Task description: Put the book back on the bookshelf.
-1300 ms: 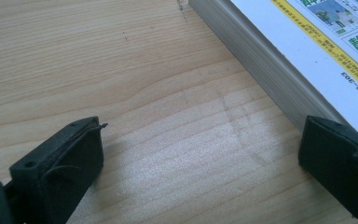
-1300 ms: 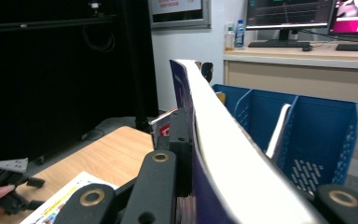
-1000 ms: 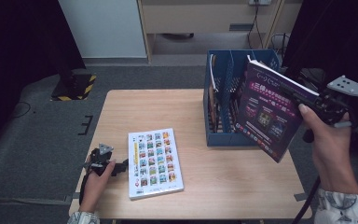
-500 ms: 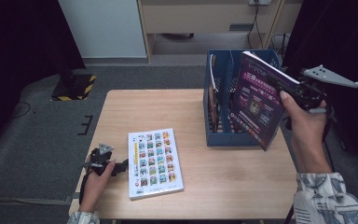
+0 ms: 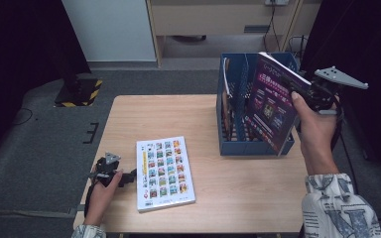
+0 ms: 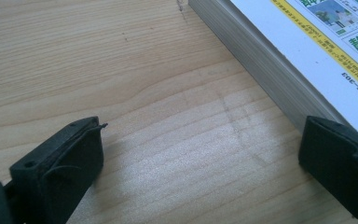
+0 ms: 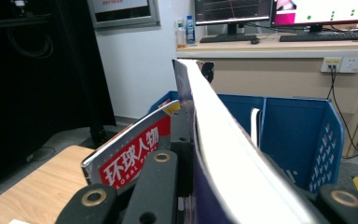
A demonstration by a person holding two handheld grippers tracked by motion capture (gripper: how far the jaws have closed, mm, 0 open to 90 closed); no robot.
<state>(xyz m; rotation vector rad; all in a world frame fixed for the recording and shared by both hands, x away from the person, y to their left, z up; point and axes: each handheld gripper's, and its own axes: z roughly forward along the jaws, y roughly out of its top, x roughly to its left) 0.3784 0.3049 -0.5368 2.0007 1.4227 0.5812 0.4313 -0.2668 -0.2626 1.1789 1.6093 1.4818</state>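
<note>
- Since a second ago the right gripper has carried the purple book leftward, from out past the rack's right wall to a spot over its right compartment; the left gripper and the white book lie as before.
- The right fingers are clamped on the purple book near its upper edge; in the right gripper view its page block runs up between them, with the cover on the left.
- The purple book is tilted, top to the right, its lower corner down at the front wall of the blue rack.
- In the right gripper view a red-and-white magazine stands in the rack, just left of the held book.
- The left fingers are wide apart and hold nothing; bare bench shows between them.
- One left finger sits right against the near corner of the white book; I cannot tell if it touches.
- The white book lies flat on the bench, well apart from the rack.
- The rack stands at the bench's far right.
</note>
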